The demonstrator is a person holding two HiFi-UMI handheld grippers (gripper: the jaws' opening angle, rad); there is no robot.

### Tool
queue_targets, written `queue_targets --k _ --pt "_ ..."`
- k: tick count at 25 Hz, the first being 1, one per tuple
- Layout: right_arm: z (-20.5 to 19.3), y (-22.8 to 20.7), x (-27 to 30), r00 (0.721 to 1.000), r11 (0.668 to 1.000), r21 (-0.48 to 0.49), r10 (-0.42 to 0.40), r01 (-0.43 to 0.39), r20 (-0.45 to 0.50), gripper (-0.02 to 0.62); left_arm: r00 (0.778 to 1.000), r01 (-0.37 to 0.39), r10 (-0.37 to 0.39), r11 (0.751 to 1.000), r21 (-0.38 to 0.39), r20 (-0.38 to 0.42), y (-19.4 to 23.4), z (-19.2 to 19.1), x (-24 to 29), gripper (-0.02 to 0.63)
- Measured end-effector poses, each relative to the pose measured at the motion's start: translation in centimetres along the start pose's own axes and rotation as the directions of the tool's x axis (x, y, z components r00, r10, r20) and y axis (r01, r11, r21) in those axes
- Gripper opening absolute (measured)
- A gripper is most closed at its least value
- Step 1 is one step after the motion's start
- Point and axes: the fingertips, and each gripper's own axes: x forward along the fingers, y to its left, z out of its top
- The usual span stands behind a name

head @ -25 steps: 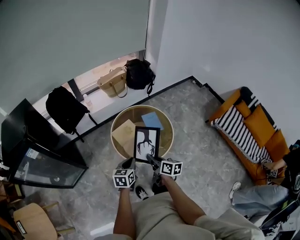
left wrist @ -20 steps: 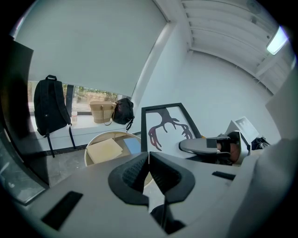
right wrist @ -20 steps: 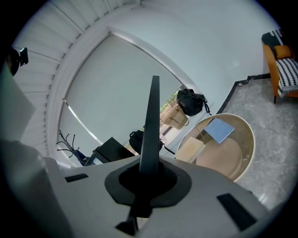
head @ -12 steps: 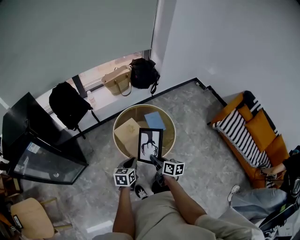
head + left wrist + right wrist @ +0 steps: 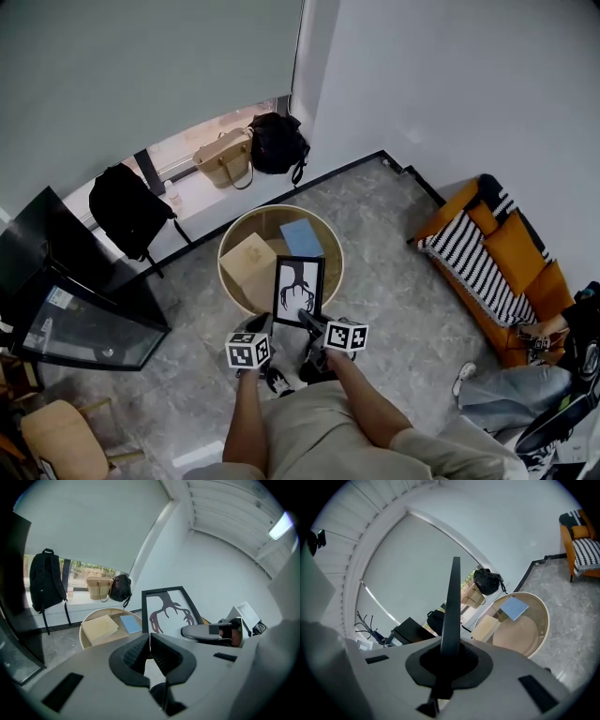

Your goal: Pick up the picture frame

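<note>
As gripped, picture frame upright in right claw

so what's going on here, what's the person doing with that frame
A person holds a gripper in each hand. The right gripper is shut on the lower edge of the picture frame and holds it upright at the near side of the round table. The left gripper is shut and empty, just beside it. A tan box and a blue book lie on the table.
</note>
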Motion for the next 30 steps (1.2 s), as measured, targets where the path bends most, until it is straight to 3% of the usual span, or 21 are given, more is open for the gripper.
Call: queue_targets --k 12,30 --pt "2.4 -0.9 0.1 0.999 1.000 0.026 0.010 -0.011 0.045 0.040 1.000 0.012 -0.012 0.999 0.047 -0.012 -0.6 1.4 1.5 0.023" --pt "1.6 -0.4 0.9 0.999 0.999 0.043 0.031 -0.032 0.027 0.040 1.000 -0.003 0.003 1.000 0.016 0.007 0.6 1.4 0.7 0.023"
